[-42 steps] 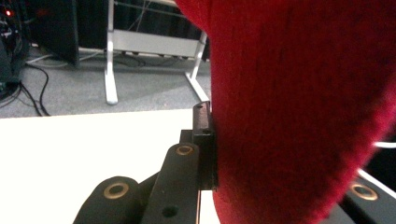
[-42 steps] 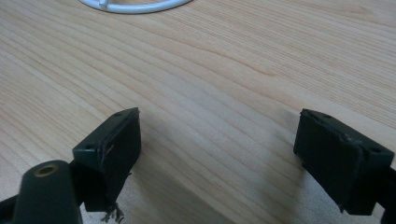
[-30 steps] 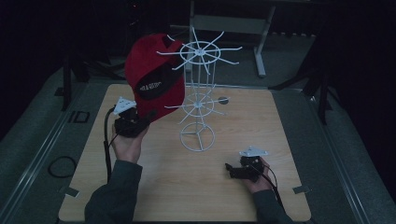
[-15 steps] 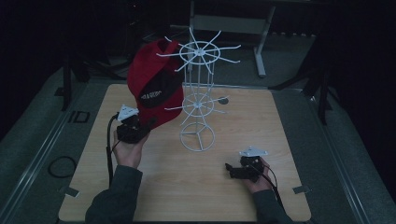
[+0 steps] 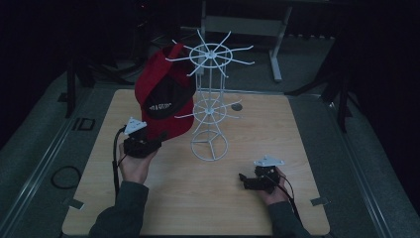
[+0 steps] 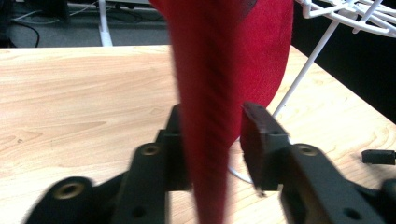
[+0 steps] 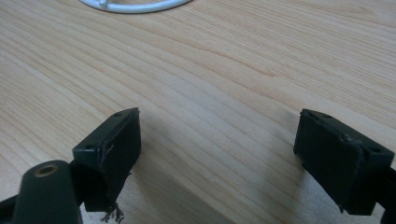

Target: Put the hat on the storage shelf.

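Note:
A red cap [image 5: 166, 99] with a black inner lining hangs against the upper arms of the white wire rack [image 5: 210, 106] at the table's middle. Its brim [image 6: 210, 116] points down between the jaws of my left gripper [image 6: 215, 112], which stand slightly apart: the brim lies against the left jaw, and a narrow gap separates it from the right jaw. From above, the left gripper [image 5: 148, 144] sits just below and left of the cap. My right gripper [image 5: 246, 181] rests low on the wooden table [image 5: 307, 148] at the front right, open and empty [image 7: 219, 130].
The rack's round wire base [image 5: 209, 146] stands on the table between the two grippers, and its edge [image 7: 135, 5] lies ahead of the right gripper. A small dark disc [image 5: 236, 106] lies behind the rack. Dark floor and metal frame legs surround the table.
The cap has swung right and down against the rack. My left gripper has dropped slightly with the brim, and its jaws have parted. The right gripper has stayed still.

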Motion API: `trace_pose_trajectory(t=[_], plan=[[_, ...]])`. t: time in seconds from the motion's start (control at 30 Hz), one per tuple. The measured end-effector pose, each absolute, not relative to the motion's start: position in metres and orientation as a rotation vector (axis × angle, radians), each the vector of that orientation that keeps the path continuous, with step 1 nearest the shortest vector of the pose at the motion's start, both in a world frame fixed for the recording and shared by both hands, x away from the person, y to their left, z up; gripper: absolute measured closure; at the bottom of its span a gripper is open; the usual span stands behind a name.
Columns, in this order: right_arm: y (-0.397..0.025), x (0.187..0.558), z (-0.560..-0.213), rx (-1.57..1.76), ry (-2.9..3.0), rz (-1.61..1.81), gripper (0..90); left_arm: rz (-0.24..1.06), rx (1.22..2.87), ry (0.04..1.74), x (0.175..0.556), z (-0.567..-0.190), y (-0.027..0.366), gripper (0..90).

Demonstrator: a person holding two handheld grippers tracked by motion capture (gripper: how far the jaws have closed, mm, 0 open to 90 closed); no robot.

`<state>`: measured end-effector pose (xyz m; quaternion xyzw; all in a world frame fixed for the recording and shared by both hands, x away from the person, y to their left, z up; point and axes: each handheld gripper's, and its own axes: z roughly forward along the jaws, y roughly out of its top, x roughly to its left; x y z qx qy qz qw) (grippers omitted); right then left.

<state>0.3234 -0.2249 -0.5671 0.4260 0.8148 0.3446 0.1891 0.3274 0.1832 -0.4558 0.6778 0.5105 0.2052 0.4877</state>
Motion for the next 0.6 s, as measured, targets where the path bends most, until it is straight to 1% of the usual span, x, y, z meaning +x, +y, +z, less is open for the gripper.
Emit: trace_pose_trajectory(t=[0.03,0.07,0.1,0.13,0.17,0.3,0.33,0.4,0.43,0.6], plan=[[-0.225,0.323,-0.567,1.198,2.291,0.969,14.7,0.497,1.642,1.247,0.327,-0.456,0.184,61.7],[-0.225,0.323,-0.567,1.201,2.291,0.97,14.7,0.493,1.635,1.256,0.326,-0.457,0.185,57.1],[-0.225,0.323,-0.567,1.201,2.291,0.97,14.7,0.485,1.629,1.255,0.326,-0.458,0.186,57.1],[-0.225,0.323,-0.567,1.2,2.292,0.97,14.7,0.486,1.624,1.259,0.326,-0.459,0.187,53.5],[-0.225,0.323,-0.567,1.2,2.292,0.97,14.7,0.49,1.623,1.265,0.325,-0.46,0.188,53.5],[-0.225,0.323,-0.567,1.199,2.292,0.969,14.7,0.493,1.618,1.284,0.323,-0.463,0.191,47.5],[-0.225,0.323,-0.567,1.2,2.291,0.97,14.7,0.501,1.621,1.293,0.323,-0.463,0.192,43.0],[-0.225,0.323,-0.567,1.2,2.29,0.97,14.7,0.505,1.621,1.295,0.322,-0.464,0.193,42.1],[-0.225,0.323,-0.567,1.198,2.29,0.97,14.7,0.508,1.621,1.3,0.322,-0.464,0.193,39.8],[-0.225,0.323,-0.567,1.199,2.29,0.97,14.7,0.533,1.627,1.313,0.319,-0.467,0.195,35.2]])
